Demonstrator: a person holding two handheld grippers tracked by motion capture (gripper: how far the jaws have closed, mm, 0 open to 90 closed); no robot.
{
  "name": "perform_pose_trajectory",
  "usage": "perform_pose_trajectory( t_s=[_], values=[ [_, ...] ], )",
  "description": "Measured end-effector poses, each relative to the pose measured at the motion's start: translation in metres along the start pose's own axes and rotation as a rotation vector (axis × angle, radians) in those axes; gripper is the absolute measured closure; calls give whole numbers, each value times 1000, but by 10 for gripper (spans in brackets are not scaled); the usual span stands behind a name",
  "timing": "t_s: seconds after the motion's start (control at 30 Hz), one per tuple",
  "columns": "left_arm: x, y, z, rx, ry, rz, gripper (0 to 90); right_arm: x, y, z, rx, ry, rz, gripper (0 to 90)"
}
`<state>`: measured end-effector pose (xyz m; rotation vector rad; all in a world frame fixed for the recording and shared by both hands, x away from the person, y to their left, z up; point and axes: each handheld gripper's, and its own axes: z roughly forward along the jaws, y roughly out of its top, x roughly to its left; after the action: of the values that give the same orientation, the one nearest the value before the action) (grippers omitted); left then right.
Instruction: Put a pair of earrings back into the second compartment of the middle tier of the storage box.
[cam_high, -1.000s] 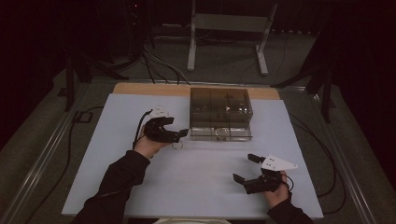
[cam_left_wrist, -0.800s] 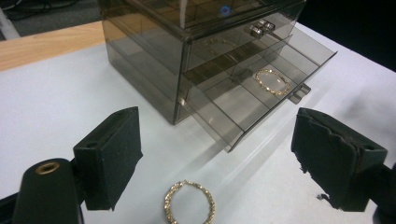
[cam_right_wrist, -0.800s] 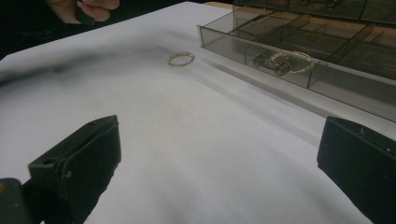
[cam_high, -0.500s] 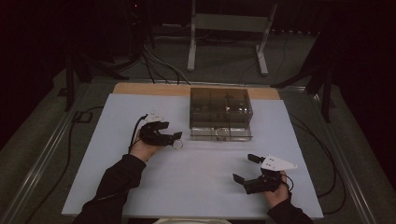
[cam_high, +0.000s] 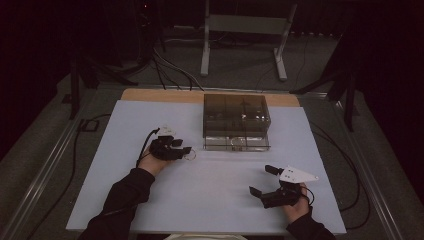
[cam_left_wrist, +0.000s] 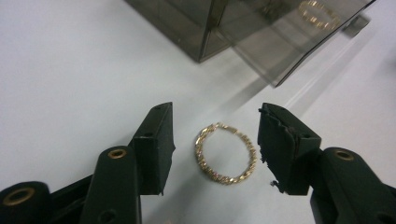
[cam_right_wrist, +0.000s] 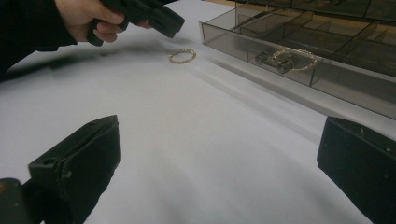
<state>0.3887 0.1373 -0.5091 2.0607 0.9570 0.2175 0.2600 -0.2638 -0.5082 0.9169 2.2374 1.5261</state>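
Left gripper view: gold chain bracelet (cam_left_wrist: 226, 153) lies flat on the white table (cam_left_wrist: 70, 70), between the two black jaws of the left gripper (cam_left_wrist: 215, 147), neither pad touching it. The jaws have just been closing, with the bracelet inside the gap; still apart. Smoked-plastic organizer box (cam_left_wrist: 224, 23) just beyond, with its bottom drawer (cam_right_wrist: 299, 60) pulled out; another gold piece (cam_right_wrist: 285, 58) sits in a front compartment.

High view: left gripper (cam_high: 176, 151) low over the table left of the box, bracelet (cam_high: 190, 155) at its tip. Right gripper (cam_high: 262, 180) rests near the table's front edge, well apart from the work, jaws wide apart and holding nothing.

Step in hand, as I read it: pick up the bracelet. To do it well, bring the pad tips right down to the table surface before closing (the chain is thin and flat, easy to ride over). Close across the loop so both sides bunch between the pads. Lift straight, slowly; watch for a dangling link slipping free.
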Motion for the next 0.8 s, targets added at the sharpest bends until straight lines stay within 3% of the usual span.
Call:
perform_pose_trajectory(
  t_s=[0.1,0.17,0.4,0.8],
  values=[
    [-1,-2,4,29,22,25,542,0,0,-1,1,0,-2,0],
    [-1,-4,7,37,23,20,554,0,0,-1,-1,1,0,0],
    [1,-7,16,76,69,23,730,0,0,0,2,2,-2,0],
    [-10,-5,19,100,124,110,869,1,0,1,9,2,-2,0]
  ],
)
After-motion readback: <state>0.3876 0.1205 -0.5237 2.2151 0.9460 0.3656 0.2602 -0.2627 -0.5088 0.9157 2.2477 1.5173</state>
